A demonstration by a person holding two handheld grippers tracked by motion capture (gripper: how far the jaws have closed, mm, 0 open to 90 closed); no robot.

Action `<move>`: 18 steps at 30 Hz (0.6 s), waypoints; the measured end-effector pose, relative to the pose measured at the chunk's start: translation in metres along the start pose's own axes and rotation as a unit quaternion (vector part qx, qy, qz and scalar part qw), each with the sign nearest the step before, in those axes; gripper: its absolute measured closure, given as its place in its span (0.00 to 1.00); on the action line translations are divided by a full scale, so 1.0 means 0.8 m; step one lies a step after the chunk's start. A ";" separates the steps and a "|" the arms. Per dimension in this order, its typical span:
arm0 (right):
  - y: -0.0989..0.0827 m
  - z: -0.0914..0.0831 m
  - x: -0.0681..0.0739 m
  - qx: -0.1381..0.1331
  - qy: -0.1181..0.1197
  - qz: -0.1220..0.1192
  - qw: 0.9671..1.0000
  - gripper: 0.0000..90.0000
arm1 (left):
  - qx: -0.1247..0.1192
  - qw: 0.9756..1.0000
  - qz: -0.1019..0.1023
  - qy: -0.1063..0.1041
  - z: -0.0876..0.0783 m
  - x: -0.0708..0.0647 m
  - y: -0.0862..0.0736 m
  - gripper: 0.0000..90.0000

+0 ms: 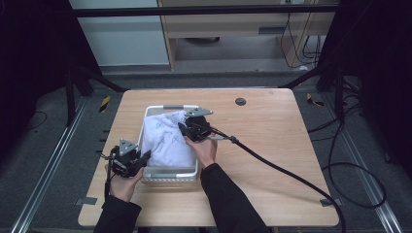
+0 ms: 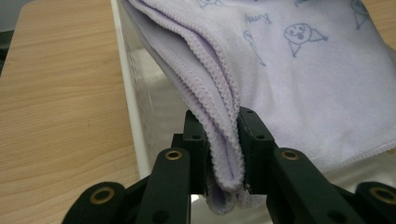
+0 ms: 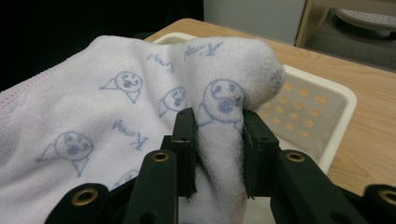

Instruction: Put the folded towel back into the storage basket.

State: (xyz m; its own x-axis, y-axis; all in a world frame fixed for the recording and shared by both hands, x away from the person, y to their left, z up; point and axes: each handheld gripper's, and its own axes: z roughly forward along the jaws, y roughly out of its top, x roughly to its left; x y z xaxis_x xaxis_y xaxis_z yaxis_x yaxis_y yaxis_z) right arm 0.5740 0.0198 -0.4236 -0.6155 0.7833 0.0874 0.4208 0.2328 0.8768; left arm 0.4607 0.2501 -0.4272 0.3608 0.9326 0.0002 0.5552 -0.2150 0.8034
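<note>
Towel [image 1: 167, 138], folded, hangs over the basket [image 1: 170, 174], left gripper [image 1: 137, 162] clamping its hemmed corner and right gripper [image 1: 187, 128] pinching a far fold, so both should lower evenly to land it flat inside.

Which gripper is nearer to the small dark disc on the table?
Right. The right gripper holds the towel over the far half of the basket, closer to the disc. The left gripper grips the towel at the basket's near left corner.
</note>
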 end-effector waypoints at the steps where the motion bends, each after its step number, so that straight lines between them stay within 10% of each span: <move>1: -0.001 0.001 0.000 0.001 0.000 0.002 1.000 0.78 | 0.001 1.000 0.000 0.000 0.001 0.000 -0.001 0.82; 18: -0.013 0.011 -0.001 0.020 -0.009 -0.004 1.000 0.75 | 0.029 1.000 -0.002 0.003 0.014 0.001 -0.006 0.81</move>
State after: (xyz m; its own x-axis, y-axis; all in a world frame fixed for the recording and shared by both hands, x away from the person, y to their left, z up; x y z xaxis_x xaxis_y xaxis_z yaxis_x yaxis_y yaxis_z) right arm 0.5757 0.0214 -0.4371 -0.6061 0.7921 0.0722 0.4426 0.2605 0.8581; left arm 0.4671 0.2483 -0.4377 0.3553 0.9348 0.0009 0.5996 -0.2286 0.7669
